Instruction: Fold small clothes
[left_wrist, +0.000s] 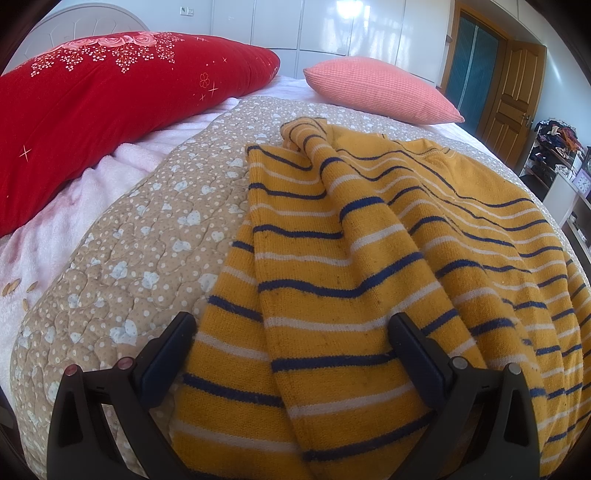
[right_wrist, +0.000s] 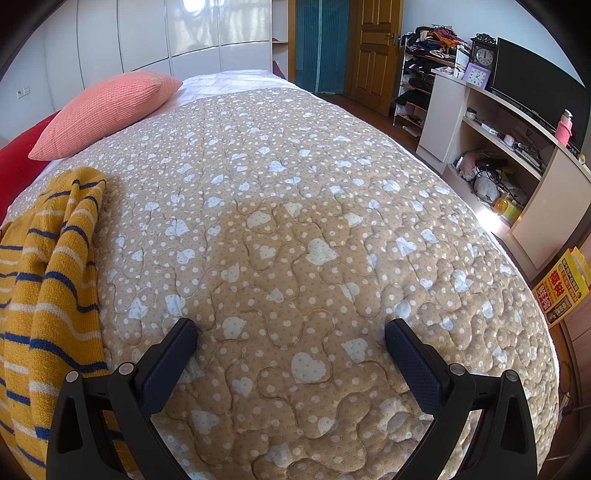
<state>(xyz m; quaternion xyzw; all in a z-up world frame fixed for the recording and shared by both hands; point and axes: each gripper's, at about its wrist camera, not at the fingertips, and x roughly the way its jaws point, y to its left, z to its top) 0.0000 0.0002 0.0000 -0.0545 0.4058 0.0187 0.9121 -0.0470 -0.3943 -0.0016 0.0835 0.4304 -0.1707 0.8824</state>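
Note:
A mustard-yellow knit sweater (left_wrist: 369, 266) with navy and white stripes lies rumpled on the beige quilt (left_wrist: 147, 236), one sleeve bunched toward the pillows. My left gripper (left_wrist: 291, 328) hovers open just above its near hem, the fingers spread wide with nothing pinched between them. In the right wrist view the same sweater (right_wrist: 55, 280) shows only at the left edge. My right gripper (right_wrist: 290, 334) is open over bare quilt (right_wrist: 295, 184), to the right of the sweater and apart from it.
A red floral pillow (left_wrist: 110, 103) and a coral pillow (left_wrist: 380, 88) lie at the head of the bed. Right of the bed stand white shelves (right_wrist: 491, 155) with clutter, a TV (right_wrist: 535, 81), clocks and a yellow box (right_wrist: 561, 288). A wooden door (right_wrist: 373, 48) is beyond.

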